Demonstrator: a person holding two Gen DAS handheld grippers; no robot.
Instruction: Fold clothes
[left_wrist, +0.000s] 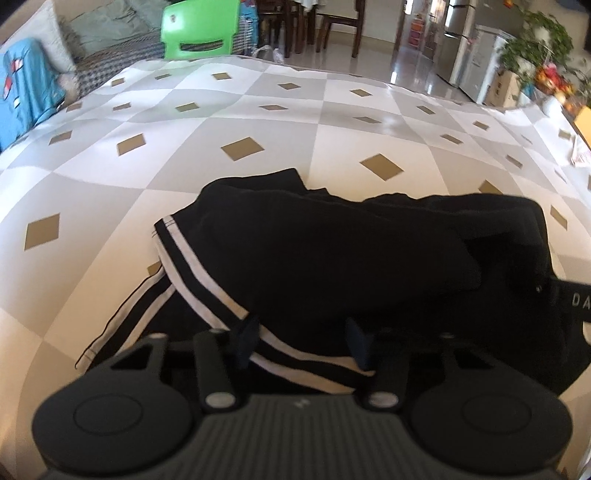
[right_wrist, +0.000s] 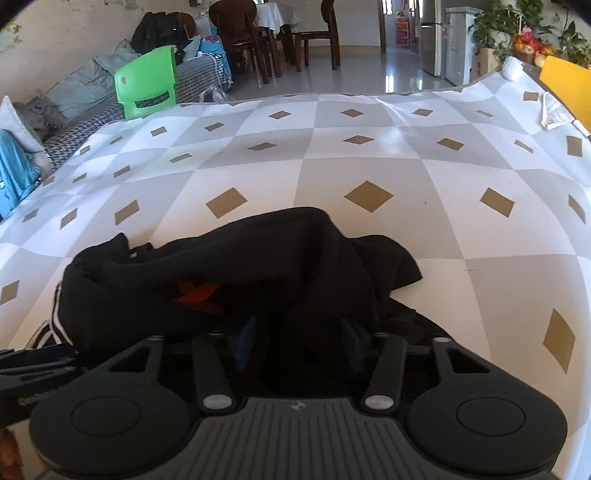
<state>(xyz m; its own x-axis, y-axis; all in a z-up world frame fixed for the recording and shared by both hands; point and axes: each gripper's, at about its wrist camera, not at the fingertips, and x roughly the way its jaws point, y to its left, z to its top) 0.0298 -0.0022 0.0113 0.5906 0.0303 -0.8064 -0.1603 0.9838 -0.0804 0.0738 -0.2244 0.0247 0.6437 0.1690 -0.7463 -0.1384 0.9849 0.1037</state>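
A blue garment (left_wrist: 22, 92) hangs at the far left edge of the room beside a houndstooth-covered sofa (right_wrist: 85, 122) piled with pale cushions, and a bright green plastic chair (left_wrist: 197, 29) stands just behind the table. The table itself wears a checked grey-and-white cloth dotted with tan diamonds (left_wrist: 280, 110), and on its near side lies the black garment with white side stripes (left_wrist: 325, 251), bunched in a loose heap rather than laid flat. The left gripper (left_wrist: 303, 345) is down at the heap's near edge, its blue-padded fingers (left_wrist: 248, 341) standing partly apart with the white-striped hem running between them; whether the pads actually press on the fabric cannot be told from here. Just to its right, the right gripper (right_wrist: 299, 341) sits low over the same black garment (right_wrist: 258, 266), fingers likewise partly apart with dark cloth bunched in the gap, a red mark (right_wrist: 201, 293) showing in a fold just ahead; here too the grip cannot be confirmed. Dark wooden dining chairs (right_wrist: 258, 33) stand in the background on a glossy tiled floor, and at the far right are a refrigerator (left_wrist: 465, 40), potted plants (right_wrist: 498, 22) and a yellow object (right_wrist: 565, 81) at the table's corner.
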